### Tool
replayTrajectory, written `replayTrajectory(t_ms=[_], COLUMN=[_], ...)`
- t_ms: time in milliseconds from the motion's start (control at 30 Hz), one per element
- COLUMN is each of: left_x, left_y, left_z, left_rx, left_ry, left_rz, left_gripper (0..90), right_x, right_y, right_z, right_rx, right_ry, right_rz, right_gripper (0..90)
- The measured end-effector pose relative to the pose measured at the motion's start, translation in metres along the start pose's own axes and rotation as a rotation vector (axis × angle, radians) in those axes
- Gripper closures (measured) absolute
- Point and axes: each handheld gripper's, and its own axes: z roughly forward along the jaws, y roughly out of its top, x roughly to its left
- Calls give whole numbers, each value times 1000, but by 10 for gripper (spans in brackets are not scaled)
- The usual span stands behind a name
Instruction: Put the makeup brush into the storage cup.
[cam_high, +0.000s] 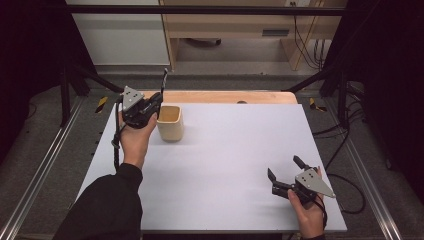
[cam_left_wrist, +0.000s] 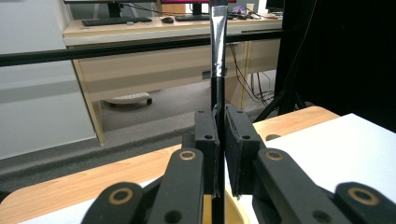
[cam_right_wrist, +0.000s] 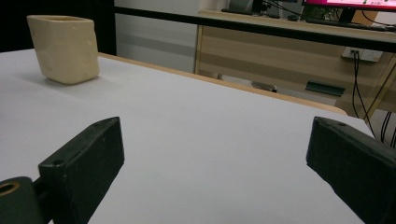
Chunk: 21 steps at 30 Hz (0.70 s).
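Gripping a thin black utensil (cam_left_wrist: 217, 56) above the beige cup (cam_high: 170, 122), left gripper (cam_left_wrist: 221, 154) risks tipping it; right gripper (cam_high: 286, 175), well right, gapes empty.

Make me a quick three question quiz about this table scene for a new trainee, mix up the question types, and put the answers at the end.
1. True or false: the left hand-held gripper is shut on a thin black stick.
2. Multiple choice: the beige cup stands A) at the table's far left, beside the left hand-held gripper; B) between the jaws of the right hand-held gripper; C) tipped on its side.
3. Fill in: the jaws of the right hand-held gripper are ____ and hold nothing, above the white table.

Key: 1 true. 2 A. 3 open.
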Motion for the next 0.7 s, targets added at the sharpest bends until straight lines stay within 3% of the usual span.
replayTrajectory(t_ms=[567, 700], left_x=[-7, -6], left_y=[1, -1], left_z=[10, 12], left_rx=[-27, -32], left_ry=[7, 4], left_rz=[7, -11], left_gripper=[841, 841], right_x=[0, -1], right_y=[1, 1], right_z=[0, -1], right_rx=[-11, -8], right_ry=[2, -2], right_rz=[4, 8], right_gripper=[48, 48])
